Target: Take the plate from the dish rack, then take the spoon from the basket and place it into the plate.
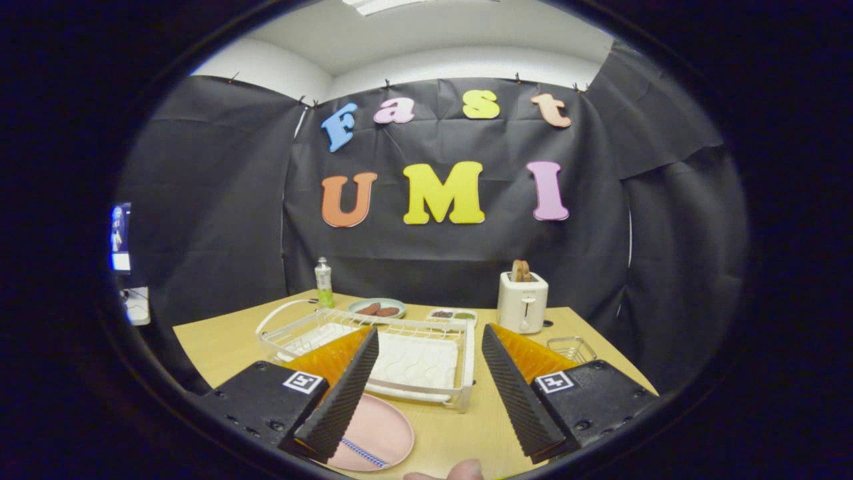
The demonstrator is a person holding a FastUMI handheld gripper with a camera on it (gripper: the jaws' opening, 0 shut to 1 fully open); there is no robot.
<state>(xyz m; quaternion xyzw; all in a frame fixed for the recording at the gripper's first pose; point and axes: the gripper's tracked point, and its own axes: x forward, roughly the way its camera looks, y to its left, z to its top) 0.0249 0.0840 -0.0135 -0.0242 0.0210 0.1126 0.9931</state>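
Observation:
A pink plate (pixel 383 430) lies flat on the wooden table in front of the white dish rack (pixel 466 363), partly under my left finger. On the plate rests a spoon (pixel 363 453) with a blue-and-white striped handle. My gripper (pixel 426 387) hovers above the table with its fingers wide apart and nothing between them. The left finger (pixel 343 393) overlaps the plate's left part; the right finger (pixel 516 393) stands over bare table. A small clear wire basket (pixel 572 347) sits beyond the right finger, beside the toaster.
A white toaster (pixel 522 301) with toast stands at the back right. A bottle (pixel 324 283), a green plate with sausages (pixel 377 308) and a small tray (pixel 452 314) line the far edge. A fingertip (pixel 460 471) shows at the near table edge.

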